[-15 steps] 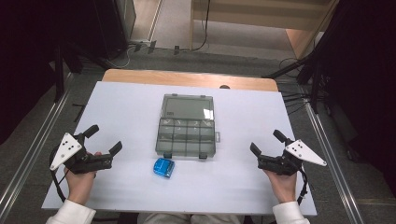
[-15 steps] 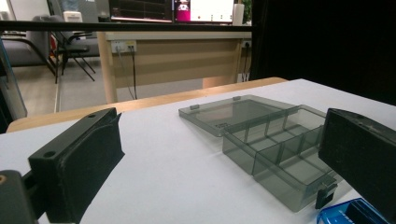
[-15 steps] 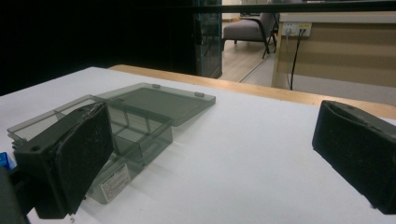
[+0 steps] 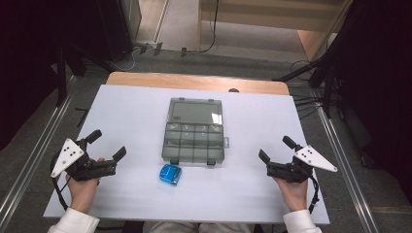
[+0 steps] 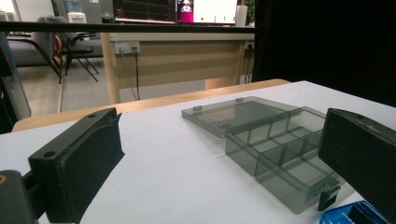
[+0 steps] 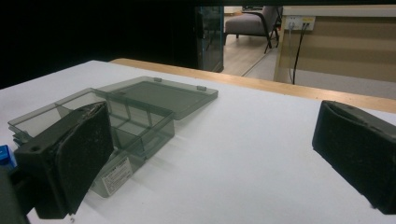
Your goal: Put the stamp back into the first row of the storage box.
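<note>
Blue and small, the plastic piece lies on the white counter just in front of the open smoke-grey compartment box, near its front-left corner. It sits up and to the right of the left gripper, which is plainly nearer than the right gripper. Both pairs of jaws stand wide apart, holding nothing.

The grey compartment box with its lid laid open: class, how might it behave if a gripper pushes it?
The compartment box looks like thin, empty plastic, so probably light; it should slide on the smooth white table. Its flat open lid may flex at the hinge.
</note>
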`<state>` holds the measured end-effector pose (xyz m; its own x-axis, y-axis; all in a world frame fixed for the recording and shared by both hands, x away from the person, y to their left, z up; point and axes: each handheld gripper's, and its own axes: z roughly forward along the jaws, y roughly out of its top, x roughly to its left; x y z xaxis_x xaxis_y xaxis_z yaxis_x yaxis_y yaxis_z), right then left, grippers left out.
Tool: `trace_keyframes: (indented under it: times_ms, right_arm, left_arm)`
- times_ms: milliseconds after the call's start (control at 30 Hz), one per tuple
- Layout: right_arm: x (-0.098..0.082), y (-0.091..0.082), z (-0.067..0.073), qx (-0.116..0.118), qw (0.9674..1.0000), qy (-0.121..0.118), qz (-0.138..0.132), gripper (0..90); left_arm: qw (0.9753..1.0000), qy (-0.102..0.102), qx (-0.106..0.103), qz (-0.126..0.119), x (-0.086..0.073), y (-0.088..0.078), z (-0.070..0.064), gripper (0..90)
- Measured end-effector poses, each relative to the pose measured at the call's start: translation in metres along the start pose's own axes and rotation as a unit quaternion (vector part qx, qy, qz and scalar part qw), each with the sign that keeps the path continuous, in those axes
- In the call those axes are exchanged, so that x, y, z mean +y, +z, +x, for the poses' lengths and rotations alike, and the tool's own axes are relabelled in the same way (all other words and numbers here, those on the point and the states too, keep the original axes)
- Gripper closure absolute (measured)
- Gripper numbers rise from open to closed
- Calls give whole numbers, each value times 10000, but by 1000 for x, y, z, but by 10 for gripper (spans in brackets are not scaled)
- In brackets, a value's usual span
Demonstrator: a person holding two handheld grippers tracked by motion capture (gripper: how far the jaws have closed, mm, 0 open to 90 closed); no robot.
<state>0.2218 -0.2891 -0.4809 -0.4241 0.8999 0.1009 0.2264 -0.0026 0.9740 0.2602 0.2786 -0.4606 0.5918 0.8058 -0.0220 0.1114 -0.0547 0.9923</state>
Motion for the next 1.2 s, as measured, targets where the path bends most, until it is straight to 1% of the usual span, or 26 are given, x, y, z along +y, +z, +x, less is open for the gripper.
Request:
trace_keyframes:
  times_ms: [200, 233, 433, 467, 667, 700, 733, 833, 1033, 1100, 1133, 1200]
  right_arm:
    - [-1, 1, 2, 42, 10000, -51, 65, 0]
    - [-1, 2, 3, 54, 9999, -62, 121, 0]
    - [-2, 4, 5, 110, 9997, -91, 205, 0]
    - [-3, 5, 5, 140, 9995, -117, 270, 0]
    - [-4, 8, 8, 207, 9987, -201, 416, 0]
    - [-5, 10, 9, 215, 9982, -264, 499, 0]
    - [-5, 10, 9, 215, 9982, -264, 499, 0]
    - [-7, 14, 13, 273, 9963, -426, 689, 0]
    - [-8, 17, 18, 380, 9939, -561, 866, 0]
    - [-9, 19, 20, 447, 9924, -603, 978, 8]
    - [-9, 20, 23, 520, 9907, -660, 1075, 11]
    - [-9, 22, 25, 620, 9890, -697, 1149, 12]
  left_arm:
    - [10000, -50, 14, 23, -1, 0, 1, 0]
    - [10000, -55, 8, 28, -1, 0, 1, 0]
    - [10000, -50, -8, 78, -1, 1, 1, 0]
    - [9999, -52, -4, 93, -1, 1, 1, 0]
    - [9999, -62, -7, 111, -2, 1, 1, 0]
    - [9999, -63, -11, 108, -2, 1, 2, 0]
    - [9999, -63, -11, 108, -2, 1, 2, 0]
    - [9999, -76, -14, 108, -2, 2, 2, 0]
    - [9999, -98, -16, 107, -2, 2, 2, 0]
    - [9999, -107, -10, 114, -2, 2, 2, 0]
    - [9999, -114, -10, 117, -2, 2, 3, 0]
    - [9999, -113, -18, 124, -2, 2, 3, 0]
